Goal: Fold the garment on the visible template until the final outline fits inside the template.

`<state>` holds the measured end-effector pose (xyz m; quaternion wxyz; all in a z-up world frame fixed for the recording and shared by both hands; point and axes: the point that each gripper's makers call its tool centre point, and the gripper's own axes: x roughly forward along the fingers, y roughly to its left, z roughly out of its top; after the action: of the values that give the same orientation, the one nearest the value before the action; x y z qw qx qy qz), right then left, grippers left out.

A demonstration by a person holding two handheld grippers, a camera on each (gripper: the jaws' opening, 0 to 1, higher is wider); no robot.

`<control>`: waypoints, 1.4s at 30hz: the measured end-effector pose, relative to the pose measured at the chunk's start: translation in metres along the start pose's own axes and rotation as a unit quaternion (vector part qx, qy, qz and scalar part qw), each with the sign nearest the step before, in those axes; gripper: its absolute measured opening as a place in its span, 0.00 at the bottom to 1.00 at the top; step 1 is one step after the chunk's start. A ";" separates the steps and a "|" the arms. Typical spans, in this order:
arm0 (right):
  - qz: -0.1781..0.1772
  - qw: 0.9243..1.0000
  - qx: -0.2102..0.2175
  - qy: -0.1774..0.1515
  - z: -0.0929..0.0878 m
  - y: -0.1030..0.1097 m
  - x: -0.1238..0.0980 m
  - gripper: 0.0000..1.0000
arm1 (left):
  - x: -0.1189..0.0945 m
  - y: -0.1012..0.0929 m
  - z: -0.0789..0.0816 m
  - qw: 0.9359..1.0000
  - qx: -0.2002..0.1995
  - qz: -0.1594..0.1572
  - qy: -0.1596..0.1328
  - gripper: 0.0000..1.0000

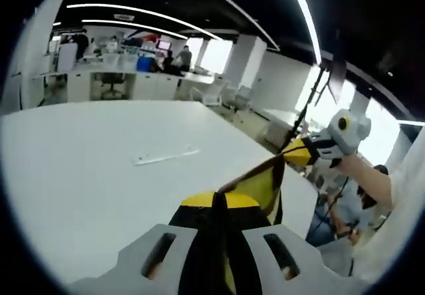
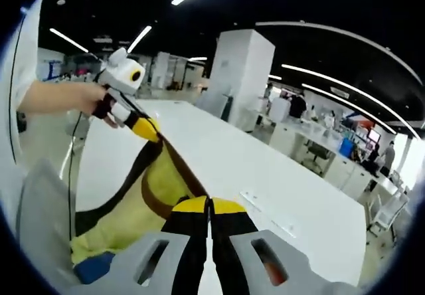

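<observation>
so big white table [image 1: 99, 169] in an open office, desks far back. both grippers, left gripper [image 1: 219, 205] and right gripper [image 2: 209, 208], pinch the yellow garment [image 2: 153, 195] stretched above it.

Yellow garment [image 2: 143, 195] with dark brown trim, lifted off the table, stretched taut, lower part bunched and hanging

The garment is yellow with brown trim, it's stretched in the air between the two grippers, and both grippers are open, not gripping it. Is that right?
One thing is wrong: both grippers are shut on the garment. In the right gripper view, the right gripper has its jaws closed on the cloth, and the left gripper pinches the far end. The rest holds: it is yellow with brown trim, stretched in the air above the white table.
</observation>
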<state>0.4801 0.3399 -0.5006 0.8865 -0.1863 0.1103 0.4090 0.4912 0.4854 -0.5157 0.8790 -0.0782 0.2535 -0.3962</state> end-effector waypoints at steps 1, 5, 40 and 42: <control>-0.001 1.000 0.001 0.002 -0.002 -0.002 0.003 0.01 | 0.003 0.003 -0.001 1.000 -0.001 0.000 0.002 0.00; -0.004 1.000 0.004 0.010 -0.009 -0.010 0.016 0.01 | 0.013 0.014 -0.001 1.000 -0.009 0.002 0.006 0.00; 0.031 0.997 0.012 0.074 -0.078 -0.048 0.103 0.01 | 0.081 0.085 -0.041 0.995 -0.091 0.011 0.045 0.00; 0.034 0.996 0.010 0.082 -0.084 -0.052 0.108 0.01 | 0.087 0.088 -0.041 0.994 -0.097 0.013 0.044 0.00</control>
<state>0.5848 0.3474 -0.6019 0.8621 -0.2061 0.1927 0.4208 0.5764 0.4837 -0.6141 0.8601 -0.1422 0.3304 -0.3616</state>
